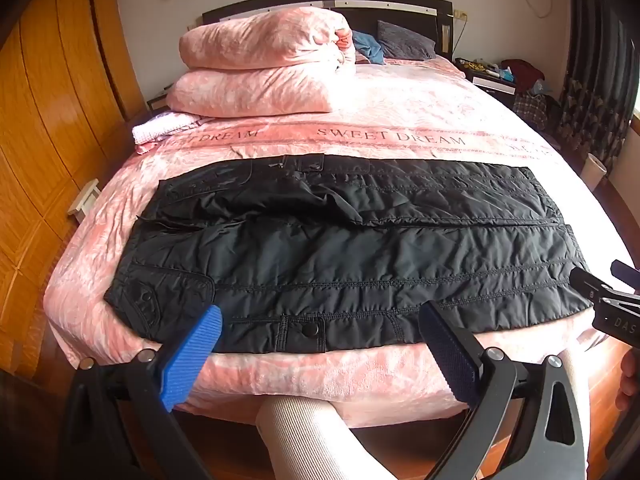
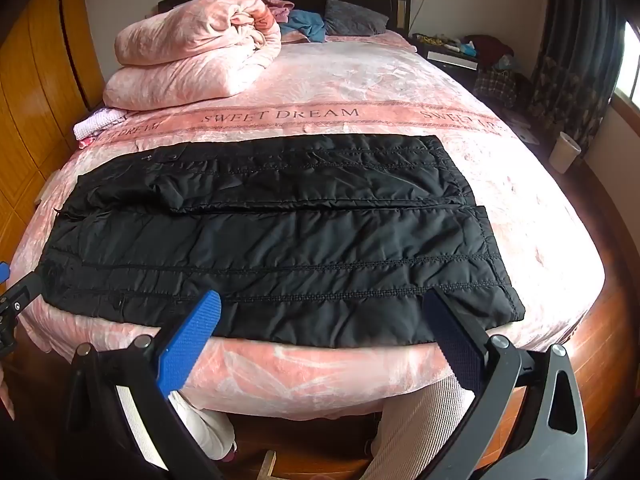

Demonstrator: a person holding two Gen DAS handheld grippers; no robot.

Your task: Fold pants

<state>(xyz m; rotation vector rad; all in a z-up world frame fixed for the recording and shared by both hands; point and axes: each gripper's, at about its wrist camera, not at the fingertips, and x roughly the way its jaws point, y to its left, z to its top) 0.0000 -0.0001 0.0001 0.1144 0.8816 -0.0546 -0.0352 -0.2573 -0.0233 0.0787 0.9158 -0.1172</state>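
We see the black quilted padded pants [image 1: 344, 248] lying flat and unfolded across the near end of the pink velvet bedspread [image 1: 360, 112], legs side by side. Our left gripper [image 1: 320, 344] and right gripper [image 2: 324, 328] hover at the near edge, jaws spread wide, grasping nothing. The slick, puffy fabric may slip from a shallow pinch, skewing the fold.

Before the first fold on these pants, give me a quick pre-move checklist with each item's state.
1. Black quilted pants spread flat on the pink bedspread: ok.
2. Legs side by side, hems roughly aligned: ok.
3. Crotch fabric smooth: not ok, bunched.
4. Left gripper open, empty: ok.
5. Right gripper open, empty: ok.
6. Near pants edge within reach of both grippers: ok, likely.
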